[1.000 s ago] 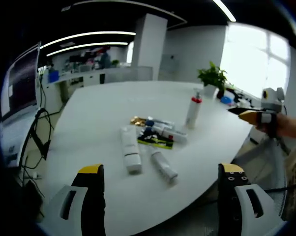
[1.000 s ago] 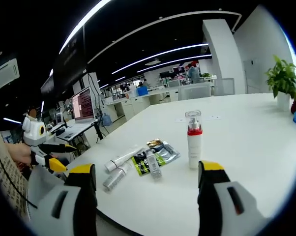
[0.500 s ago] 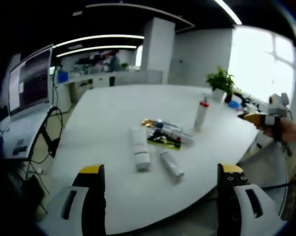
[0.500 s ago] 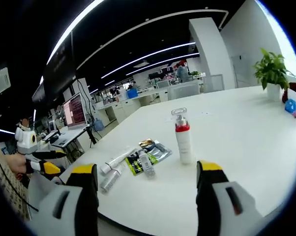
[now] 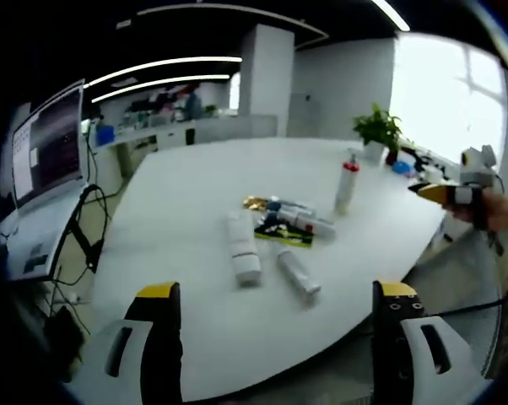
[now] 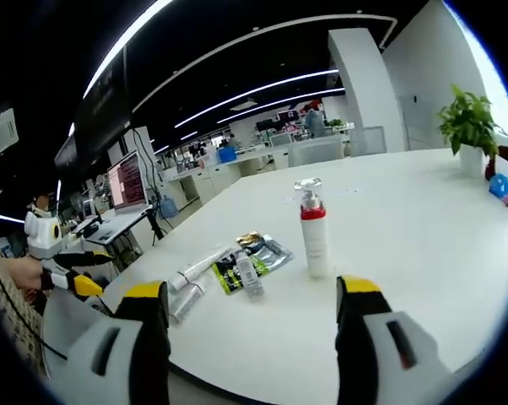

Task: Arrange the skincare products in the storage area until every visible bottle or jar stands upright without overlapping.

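A large white table (image 5: pixel 178 202) carries the skincare things near its middle. The pump bottle (image 6: pixel 314 230) w/ red collar stands upright, apart from the rest, toward the table edge where the potted plant (image 6: pixel 467 126) is. Beside it a small group lies flat: a green-black sachet (image 5: pixel 283 236), a silvery-gold packet (image 6: pixel 267 251), and a small bottle (image 6: pixel 249 274) lying on top of the sachet. Two white tubes lie a bit further toward the near edge in the left gripper view: a wider tube (image 5: pixel 242 256) and a slimmer tube (image 5: pixel 298 273), side by side but not touching. Nothing stands between the grippers and these items.

Around: a monitor (image 5: pixel 41 148) on a side desk, cables hanging, a white pillar (image 5: pixel 267 80), office desks behind.

Left gripper (image 5: pixel 275 299) is off the table edge, jaws spread wide, holding nothing. Right gripper (image 6: pixel 252 295) also spread apart, nothing between, pointing at the pump bottle from the opposite table edge. In each view the other gripper shows at the side, held in a hand (image 5: pixel 500 211).
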The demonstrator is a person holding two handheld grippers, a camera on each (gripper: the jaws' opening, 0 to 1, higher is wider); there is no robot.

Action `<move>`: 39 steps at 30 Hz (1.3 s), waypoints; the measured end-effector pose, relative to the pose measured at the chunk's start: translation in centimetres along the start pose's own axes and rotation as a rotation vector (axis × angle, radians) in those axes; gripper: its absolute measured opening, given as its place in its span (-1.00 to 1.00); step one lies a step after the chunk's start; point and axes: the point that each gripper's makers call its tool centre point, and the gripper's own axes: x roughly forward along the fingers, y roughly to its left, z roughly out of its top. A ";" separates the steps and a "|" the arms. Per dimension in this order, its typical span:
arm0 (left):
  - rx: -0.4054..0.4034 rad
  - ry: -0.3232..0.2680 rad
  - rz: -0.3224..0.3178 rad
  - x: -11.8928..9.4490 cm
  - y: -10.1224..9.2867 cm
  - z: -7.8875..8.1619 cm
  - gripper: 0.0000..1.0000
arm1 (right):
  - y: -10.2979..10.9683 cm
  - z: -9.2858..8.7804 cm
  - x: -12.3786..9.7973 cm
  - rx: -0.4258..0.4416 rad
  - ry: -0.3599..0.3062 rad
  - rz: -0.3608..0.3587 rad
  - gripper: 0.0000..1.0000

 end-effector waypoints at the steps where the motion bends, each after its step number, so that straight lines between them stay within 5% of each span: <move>1: 0.000 0.001 0.003 0.0 0.1 0.0 0.82 | 0.0 0.0 0.0 -0.008 0.001 -0.001 0.63; 9: -0.096 0.012 0.025 0.3 1.1 0.5 0.88 | 0.1 -0.1 0.0 -0.032 0.007 -0.006 0.62; 24: -0.031 0.065 0.034 4.3 3.0 3.1 0.86 | 0.1 -0.4 0.1 -0.011 0.019 0.007 0.61; 39: -0.012 0.131 0.012 9.8 3.8 3.7 0.75 | 0.8 -2.1 0.8 -0.036 0.130 0.040 0.58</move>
